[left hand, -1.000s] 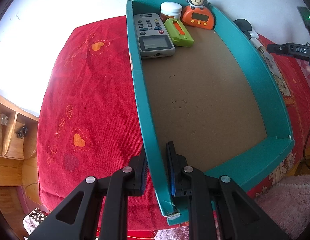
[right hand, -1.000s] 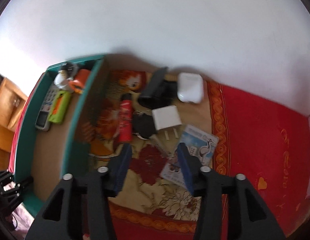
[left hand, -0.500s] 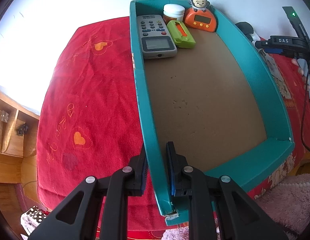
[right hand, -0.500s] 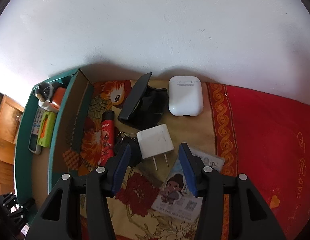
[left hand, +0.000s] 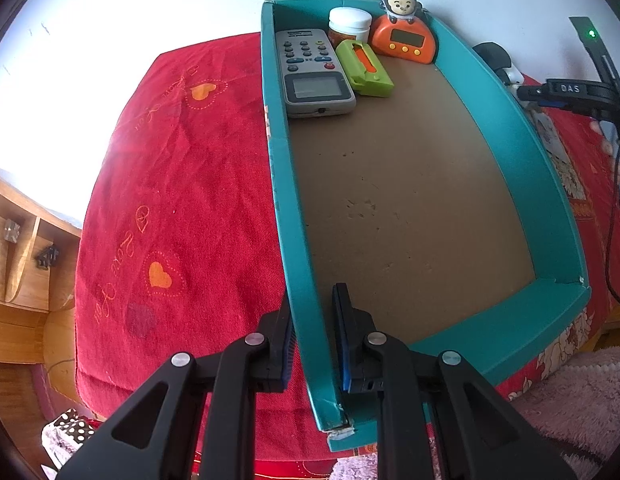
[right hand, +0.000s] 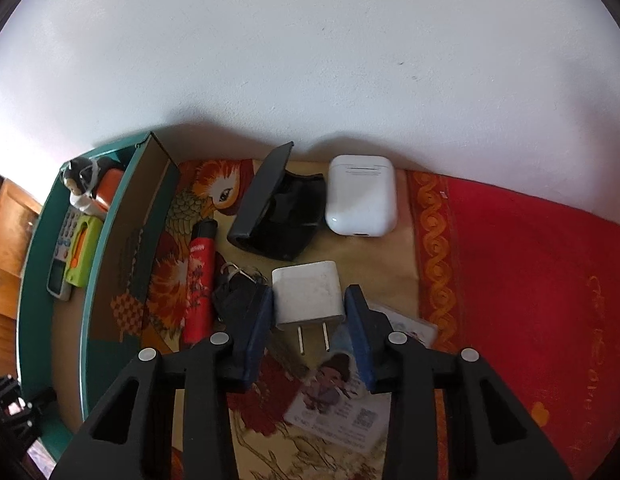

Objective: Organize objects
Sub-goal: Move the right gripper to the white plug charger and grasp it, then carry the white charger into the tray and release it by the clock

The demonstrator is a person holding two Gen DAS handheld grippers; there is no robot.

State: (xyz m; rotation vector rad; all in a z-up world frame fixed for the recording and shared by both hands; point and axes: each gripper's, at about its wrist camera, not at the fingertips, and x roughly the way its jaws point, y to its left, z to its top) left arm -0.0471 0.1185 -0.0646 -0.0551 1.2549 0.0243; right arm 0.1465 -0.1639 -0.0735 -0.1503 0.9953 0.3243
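My left gripper point(left hand: 313, 336) is shut on the left wall of a teal cardboard box point(left hand: 288, 240). At the box's far end lie a grey remote point(left hand: 314, 72), a green case point(left hand: 364, 68), a white-lidded jar point(left hand: 349, 24) and an orange monkey timer point(left hand: 404, 38). My right gripper point(right hand: 310, 316) is open, its fingers on either side of a white charger plug point(right hand: 308, 294) on the patterned cloth. Beside the plug lie black keys point(right hand: 234, 300), a red lighter point(right hand: 200, 280), a black stand point(right hand: 278, 208), a white earbud case point(right hand: 362, 200) and a card point(right hand: 342, 404).
The box point(right hand: 110, 264) stands left of the loose items. A white wall runs close behind everything. A red cloth point(left hand: 170, 200) covers the surface. Wooden furniture point(left hand: 18, 264) is at the far left, and a pink rug point(left hand: 578, 408) lies below the front edge.
My right gripper has moved forward and down over the loose items until its fingers flank the white plug. My left gripper has kept its hold on the box wall.
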